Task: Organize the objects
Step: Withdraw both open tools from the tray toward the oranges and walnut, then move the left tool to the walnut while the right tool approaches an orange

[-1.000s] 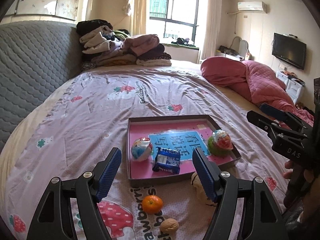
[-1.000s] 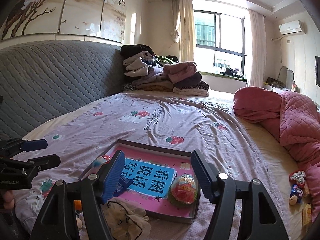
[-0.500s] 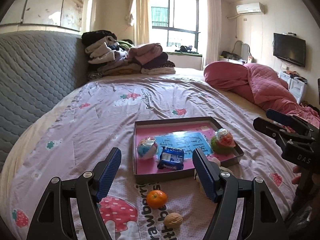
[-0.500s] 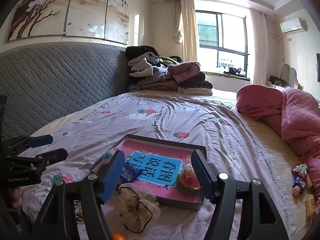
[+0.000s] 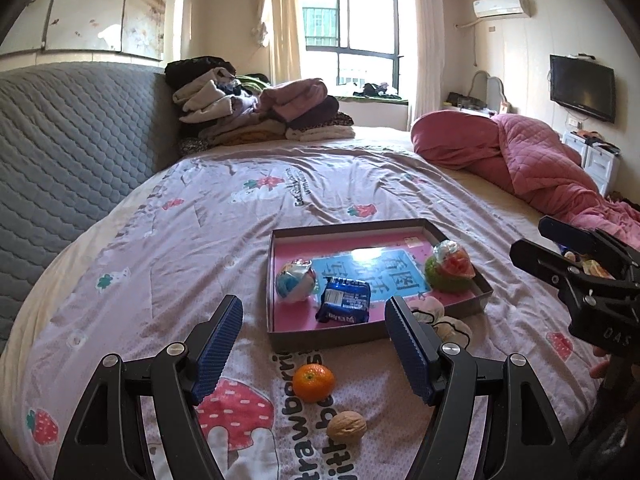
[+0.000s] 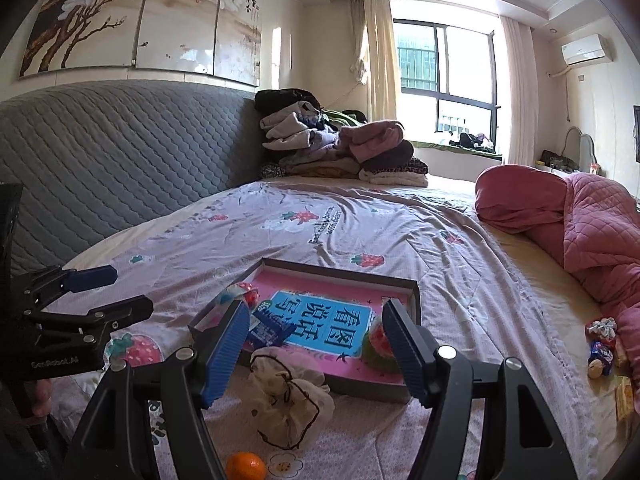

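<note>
A shallow pink-lined box tray [image 5: 280,340] [image 6: 414,296] lies on the bed. It holds a blue-white wrapped ball [image 5: 295,282], a blue snack packet [image 5: 344,300] [image 6: 266,330] and a green-red wrapped ball [image 5: 450,266] [image 6: 378,344]. In front of it lie a small orange [image 5: 313,382] [image 6: 245,466], a walnut [image 5: 346,425] and a cream drawstring pouch [image 5: 444,322] [image 6: 286,394]. My left gripper [image 5: 314,342] is open and empty above the orange. My right gripper [image 6: 316,354] is open and empty over the pouch.
The bed has a lilac strawberry-print sheet [image 5: 200,240]. A grey quilted headboard [image 5: 60,152] is at left, folded clothes [image 5: 260,112] at the back, a pink quilt [image 5: 540,168] at right. Small wrapped snacks [image 6: 600,344] lie by the quilt.
Both grippers have drawn back from the tray and risen a little. The orange, walnut and pouch now show more fully. Nothing was picked up.
</note>
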`<move>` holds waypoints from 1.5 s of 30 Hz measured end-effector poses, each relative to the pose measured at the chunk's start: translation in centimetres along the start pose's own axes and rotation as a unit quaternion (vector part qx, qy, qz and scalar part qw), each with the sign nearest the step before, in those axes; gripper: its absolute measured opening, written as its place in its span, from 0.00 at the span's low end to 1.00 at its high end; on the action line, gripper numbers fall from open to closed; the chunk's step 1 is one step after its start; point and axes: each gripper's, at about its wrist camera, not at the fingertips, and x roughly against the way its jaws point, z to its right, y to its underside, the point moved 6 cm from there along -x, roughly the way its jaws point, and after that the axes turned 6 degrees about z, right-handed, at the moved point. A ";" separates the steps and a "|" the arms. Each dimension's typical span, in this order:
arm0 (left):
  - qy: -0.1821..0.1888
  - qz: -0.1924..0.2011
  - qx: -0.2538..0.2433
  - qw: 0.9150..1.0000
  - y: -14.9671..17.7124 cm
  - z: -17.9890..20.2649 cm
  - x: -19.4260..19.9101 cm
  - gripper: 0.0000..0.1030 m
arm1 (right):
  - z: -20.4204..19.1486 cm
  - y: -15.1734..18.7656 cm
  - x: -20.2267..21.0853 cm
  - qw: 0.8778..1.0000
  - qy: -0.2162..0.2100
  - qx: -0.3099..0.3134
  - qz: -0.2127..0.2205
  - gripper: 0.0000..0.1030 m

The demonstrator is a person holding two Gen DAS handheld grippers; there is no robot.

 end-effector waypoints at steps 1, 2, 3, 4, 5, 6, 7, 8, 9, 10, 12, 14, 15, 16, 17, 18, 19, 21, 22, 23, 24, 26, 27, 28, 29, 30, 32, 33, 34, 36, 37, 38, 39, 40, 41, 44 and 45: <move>-0.002 -0.001 0.001 1.000 0.1 0.0 0.0 0.73 | -0.1 0.2 0.1 1.000 0.000 0.000 -0.001 0.66; -0.003 -0.002 0.002 1.000 0.3 0.0 -0.1 0.73 | -0.2 0.3 0.1 1.000 0.000 -0.001 -0.002 0.66; -0.004 -0.004 0.001 1.000 0.4 0.0 -0.1 0.73 | -0.3 0.5 0.2 1.000 0.001 -0.001 -0.003 0.66; -0.006 -0.006 0.001 1.000 0.6 0.0 -0.2 0.73 | -0.4 0.6 0.2 1.000 0.000 -0.001 -0.004 0.66; -0.007 -0.007 0.002 1.000 0.7 0.0 -0.2 0.73 | -0.5 0.8 0.2 1.000 0.000 -0.001 -0.006 0.66; -0.006 -0.009 0.003 1.000 0.8 0.1 -0.3 0.73 | -0.6 1.0 0.2 1.000 0.002 0.001 -0.008 0.66; -0.007 -0.011 0.003 1.000 1.0 0.1 -0.3 0.73 | -0.6 1.2 0.2 1.000 0.004 0.003 -0.010 0.66; -0.008 -0.012 0.002 1.000 1.2 0.1 -0.4 0.73 | -0.8 1.4 0.2 1.000 0.006 0.004 -0.012 0.66; -0.009 -0.012 0.002 1.000 1.3 0.1 -0.4 0.73 | -0.9 1.6 0.1 1.000 0.008 0.005 -0.014 0.66; -0.012 -0.011 0.004 1.000 1.3 0.0 -0.3 0.73 | -1.0 1.7 0.1 1.000 0.008 0.008 -0.015 0.66; -0.010 -0.007 0.009 1.000 1.3 -0.1 -0.2 0.73 | -1.2 2.0 0.1 1.000 0.013 0.014 -0.017 0.66; -0.012 -0.009 0.010 1.000 1.4 -0.1 -0.2 0.73 | -1.4 2.3 0.0 1.000 0.015 0.017 -0.019 0.66; -0.013 -0.010 0.011 1.000 1.5 -0.2 -0.2 0.73 | -1.5 2.3 0.0 0.999 0.016 0.020 -0.019 0.66; -0.012 -0.011 0.010 1.000 1.6 -0.1 -0.3 0.73 | -1.6 2.4 0.0 0.999 0.019 0.024 -0.019 0.66; -0.012 -0.013 0.010 1.000 1.8 -0.1 -0.3 0.73 | -1.7 2.5 0.0 0.999 0.022 0.027 -0.019 0.66; -0.013 -0.015 0.010 1.000 1.9 -0.1 -0.3 0.73 | -1.8 2.6 0.0 0.999 0.023 0.029 -0.019 0.66; -0.013 -0.017 0.008 1.000 2.1 -0.1 -0.4 0.73 | -1.9 2.8 0.1 0.999 0.023 0.030 -0.019 0.66; -0.015 -0.021 0.005 1.000 2.4 -0.1 -0.5 0.73 | -2.1 3.0 0.1 0.999 0.020 0.029 -0.021 0.66; -0.014 -0.022 0.003 1.000 2.6 -0.1 -0.5 0.73 | -2.2 3.2 0.1 0.999 0.020 0.030 -0.024 0.66; -0.014 -0.025 0.001 1.000 2.7 -0.2 -0.6 0.73 | -2.2 3.4 0.1 0.999 0.019 0.030 -0.026 0.66; -0.015 -0.025 0.001 1.000 2.8 -0.3 -0.5 0.73 | -2.2 3.5 0.1 0.999 0.019 0.030 -0.028 0.66; -0.015 -0.026 0.004 1.000 3.0 -0.5 -0.5 0.73 | -2.3 3.8 0.1 0.999 0.018 0.029 -0.031 0.66; -0.016 -0.028 0.006 0.999 3.1 -0.7 -0.6 0.73 | -2.3 3.9 0.1 0.999 0.018 0.029 -0.032 0.66; -0.016 -0.029 0.008 0.999 3.2 -0.8 -0.6 0.73 | -2.3 4.0 0.1 0.999 0.017 0.029 -0.033 0.66; -0.017 -0.032 0.010 0.999 3.4 -0.9 -0.6 0.73 | -2.4 4.2 0.1 0.999 0.017 0.029 -0.035 0.66; -0.019 -0.034 0.011 0.999 3.7 -1.1 -0.6 0.73 | -2.5 4.3 0.2 0.999 0.015 0.029 -0.035 0.66; -0.021 -0.038 0.013 0.999 4.1 -1.4 -0.7 0.73 | -2.7 4.6 0.3 0.999 0.014 0.029 -0.038 0.66; -0.022 -0.041 0.014 0.999 4.3 -1.5 -0.8 0.73 | -2.7 4.6 0.3 0.999 0.013 0.029 -0.038 0.66; -0.023 -0.045 0.015 0.999 4.5 -1.6 -0.8 0.73 | -2.8 4.8 0.3 0.999 0.011 0.028 -0.039 0.66; -0.022 -0.049 0.016 0.998 5.1 -1.6 -0.9 0.73 | -3.0 5.1 0.5 0.999 0.009 0.030 -0.041 0.66; -0.021 -0.052 0.015 0.998 5.3 -1.6 -0.9 0.73 | -3.1 5.3 0.5 0.999 0.009 0.031 -0.043 0.66; -0.020 -0.055 0.013 0.998 5.6 -1.5 -1.0 0.73 | -3.2 5.5 0.5 0.999 0.009 0.031 -0.044 0.66; -0.020 -0.058 0.012 0.998 5.9 -1.4 -1.0 0.73 | -3.3 5.7 0.6 0.998 0.008 0.030 -0.045 0.66; -0.020 -0.060 0.011 0.998 6.1 -1.3 -1.0 0.73 | -3.4 5.8 0.6 0.999 0.007 0.029 -0.046 0.66; -0.019 -0.063 0.009 0.998 6.4 -1.3 -1.0 0.73 | -3.5 6.0 0.7 0.998 0.006 0.028 -0.047 0.66; -0.018 -0.069 0.008 0.997 7.1 -1.1 -0.9 0.73 | -3.9 6.6 0.9 0.998 0.001 0.025 -0.051 0.66; -0.016 -0.072 0.008 0.997 7.3 -1.0 -0.9 0.73 | -4.0 6.8 1.0 0.998 0.000 0.025 -0.051 0.66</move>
